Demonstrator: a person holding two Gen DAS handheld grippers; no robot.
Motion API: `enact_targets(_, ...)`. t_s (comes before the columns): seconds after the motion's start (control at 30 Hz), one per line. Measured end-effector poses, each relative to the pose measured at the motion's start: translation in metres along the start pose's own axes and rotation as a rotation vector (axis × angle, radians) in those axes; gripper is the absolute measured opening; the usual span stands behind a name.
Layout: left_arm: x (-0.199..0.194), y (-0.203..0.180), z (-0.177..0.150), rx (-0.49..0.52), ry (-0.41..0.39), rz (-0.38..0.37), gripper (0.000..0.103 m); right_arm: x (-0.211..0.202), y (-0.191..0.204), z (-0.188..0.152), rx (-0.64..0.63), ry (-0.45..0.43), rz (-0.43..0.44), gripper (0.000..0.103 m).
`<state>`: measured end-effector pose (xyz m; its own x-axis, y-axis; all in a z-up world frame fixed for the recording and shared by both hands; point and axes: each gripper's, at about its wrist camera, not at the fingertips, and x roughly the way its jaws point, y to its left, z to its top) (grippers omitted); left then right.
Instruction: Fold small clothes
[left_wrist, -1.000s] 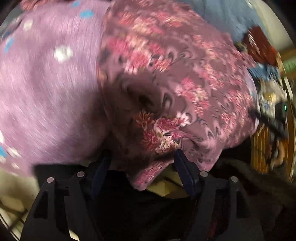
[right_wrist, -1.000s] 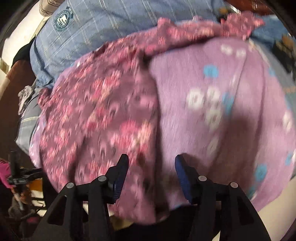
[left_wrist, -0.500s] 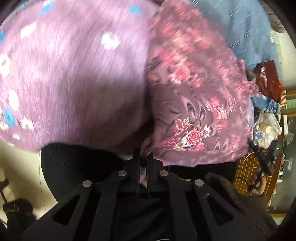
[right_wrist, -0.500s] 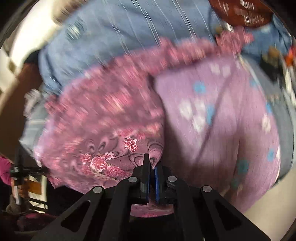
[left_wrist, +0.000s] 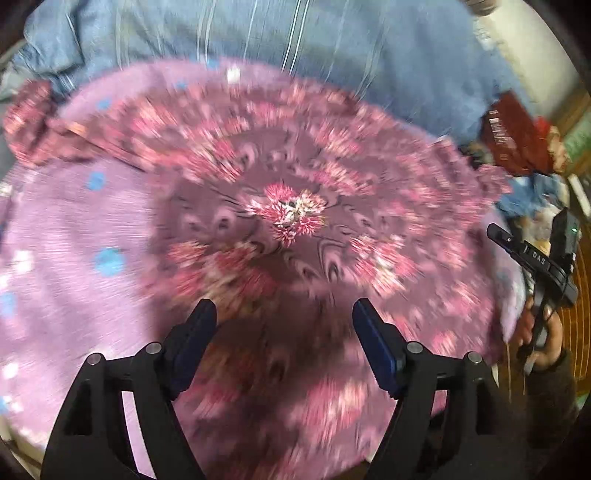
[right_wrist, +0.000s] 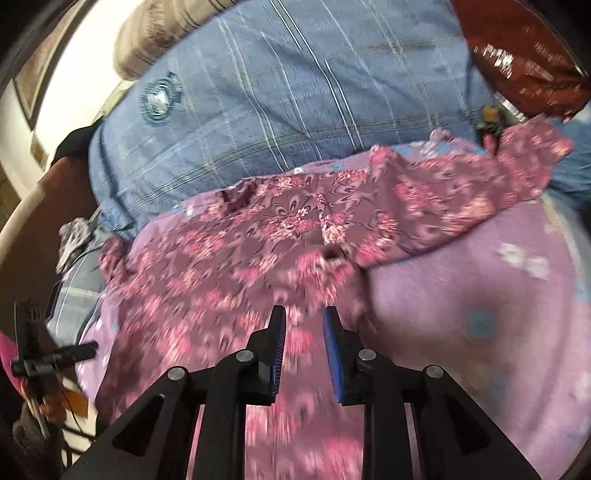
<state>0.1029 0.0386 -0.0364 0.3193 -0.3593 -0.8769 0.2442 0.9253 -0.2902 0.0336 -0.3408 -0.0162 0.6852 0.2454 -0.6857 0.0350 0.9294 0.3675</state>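
Observation:
A small maroon garment with pink flowers (left_wrist: 295, 221) lies spread on a purple spotted cloth (left_wrist: 74, 258); the picture is blurred by motion. My left gripper (left_wrist: 284, 325) hovers above the garment, its jaws opening and wide apart, nothing between them. In the right wrist view the same flowered garment (right_wrist: 295, 229) lies with one sleeve reaching out to the right. My right gripper (right_wrist: 303, 332) hangs over its near part, jaws opening with a narrow gap and no cloth pinched. The right gripper also shows at the right edge (left_wrist: 532, 258), held by a hand.
A blue checked cloth (right_wrist: 295, 92) covers the far side of the surface. A dark red shiny packet (right_wrist: 517, 55) lies at the far right. A beige cushion (right_wrist: 155, 37) sits at the far left. Clutter (left_wrist: 535, 192) lies beyond the right edge.
Both grippers were shut on the garment's near hem half a second ago; both have let go and risen. The garment now lies flatter, folded further over the purple cloth.

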Motion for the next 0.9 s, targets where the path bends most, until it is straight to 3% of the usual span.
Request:
enact_targets(0.07,0.032,-0.004,0.006,-0.022,0.052,0.04,0.073,0.045,-0.009,0.001,0.018,0.075,-0.07,0.022)
enact_targets(0.1,0.029,-0.006,0.004,-0.003,0.02,0.062,0.073,0.06,-0.012,-0.001,0.03,0.119,-0.102,0.018)
enact_targets(0.2,0.017,-0.026,0.007,0.092,-0.009,0.014,0.073,0.045,-0.027,0.012,0.094,0.068,-0.029,0.02)
enact_targets(0.27,0.005,-0.036,0.014,0.125,-0.048,-0.015,0.073,0.019,-0.056,0.033,0.175,-0.023,-0.024,0.02)
enact_targets(0.3,-0.001,-0.041,0.019,0.142,-0.075,-0.016,0.073,0.004,-0.076,0.045,0.229,-0.081,-0.051,0.021)
enact_targets(0.37,-0.004,-0.051,0.032,0.167,-0.115,-0.018,0.074,-0.024,-0.13,0.068,0.378,-0.18,-0.134,0.034)
enact_targets(0.47,0.006,-0.063,0.059,0.179,-0.141,-0.017,0.075,-0.051,-0.198,0.101,0.526,-0.258,-0.213,0.035)
enact_targets(0.57,0.033,-0.065,0.082,0.126,-0.115,-0.044,0.075,-0.054,-0.238,0.126,0.596,-0.275,-0.311,0.042)
enact_targets(0.67,0.055,-0.062,0.098,0.057,-0.061,-0.12,0.075,-0.038,-0.26,0.138,0.643,-0.283,-0.322,0.043)
enact_targets(0.77,0.07,-0.062,0.106,0.039,-0.039,-0.143,0.075,-0.015,-0.268,0.147,0.644,-0.248,-0.407,0.043)
enact_targets(0.83,0.074,-0.061,0.111,0.045,-0.048,-0.137,0.075,-0.01,-0.274,0.151,0.643,-0.267,-0.454,0.036)
enact_targets(0.9,0.076,-0.06,0.114,0.047,-0.057,-0.132,0.075,-0.011,-0.276,0.149,0.629,-0.298,-0.45,0.015)
